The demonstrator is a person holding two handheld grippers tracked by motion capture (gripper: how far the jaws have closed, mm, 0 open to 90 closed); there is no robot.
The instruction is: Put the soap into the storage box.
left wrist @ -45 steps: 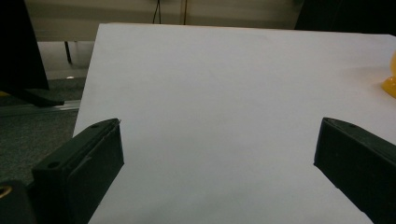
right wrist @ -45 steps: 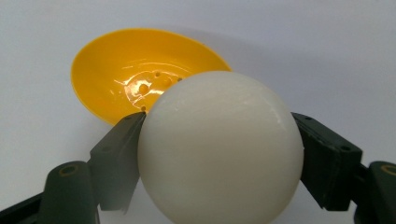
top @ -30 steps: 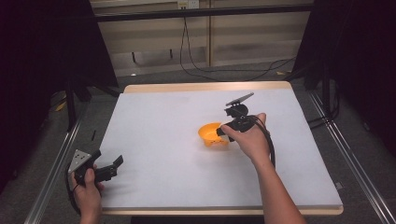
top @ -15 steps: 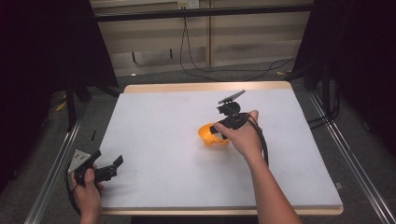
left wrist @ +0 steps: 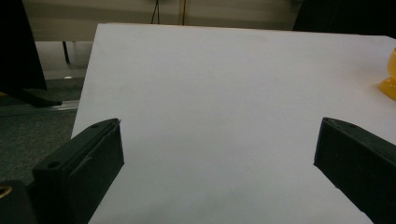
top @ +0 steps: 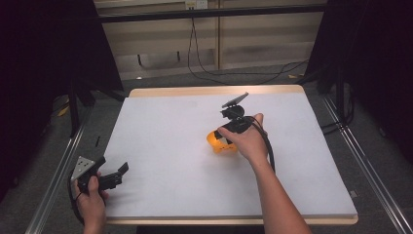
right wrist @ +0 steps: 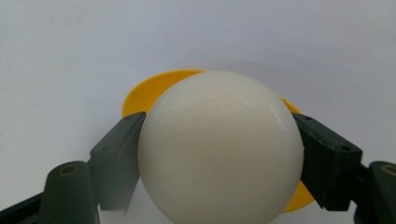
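- Change since the earlier high views: the right gripper, with the hand on it, has slid a little toward the left across the table, and the orange bowl under its tip has gone along with it. The grey plate on top of that gripper has kept its tilt. The left gripper has stayed at the near left corner of the table, unchanged.
- Right gripper: its jaws are clamped on a white ball; one pad presses on each side of the ball, which sits squarely between them.
- Ball: it fills the gap between the jaws in the right gripper view and reaches out past their tips.
- Bowl: just beyond and below the ball, its orange rim showing behind the ball on both sides of the right gripper's tips. Whether the ball touches the bowl cannot be told.
- Left gripper: jaws wide apart with nothing but bare table between them. The bowl lies well ahead of it and off to its right, at the edge of the left gripper view.
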